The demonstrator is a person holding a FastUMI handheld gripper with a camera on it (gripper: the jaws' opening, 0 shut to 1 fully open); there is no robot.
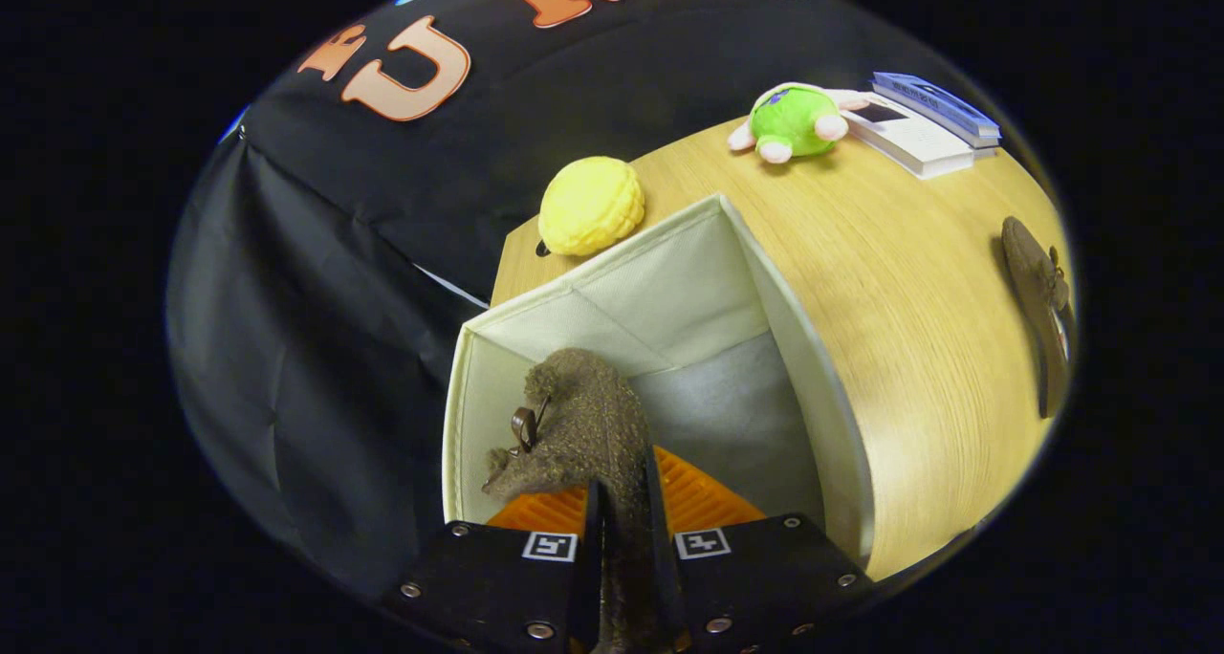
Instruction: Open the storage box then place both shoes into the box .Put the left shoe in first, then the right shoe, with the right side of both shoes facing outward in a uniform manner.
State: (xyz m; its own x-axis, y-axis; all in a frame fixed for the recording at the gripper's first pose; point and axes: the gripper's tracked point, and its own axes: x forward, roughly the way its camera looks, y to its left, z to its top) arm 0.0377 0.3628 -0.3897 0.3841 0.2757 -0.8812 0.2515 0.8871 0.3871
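Note:
My gripper (623,501) is shut on a brown fuzzy shoe (579,420), pinching its edge between both fingers. The shoe hangs inside the open cream fabric storage box (794,319), close to the box's left wall, its toe pointing away from me and a small dark buckle showing on its left side. The box's pale grey floor lies to the right of the shoe. A second brown shoe (1035,305) lies on the wooden table (918,281) far to the right of the box.
A yellow knobbly ball (589,205) rests just behind the box's far corner. A green plush toy (792,120) and a stack of books (920,123) lie at the table's far end. Black cloth wall stands to the left.

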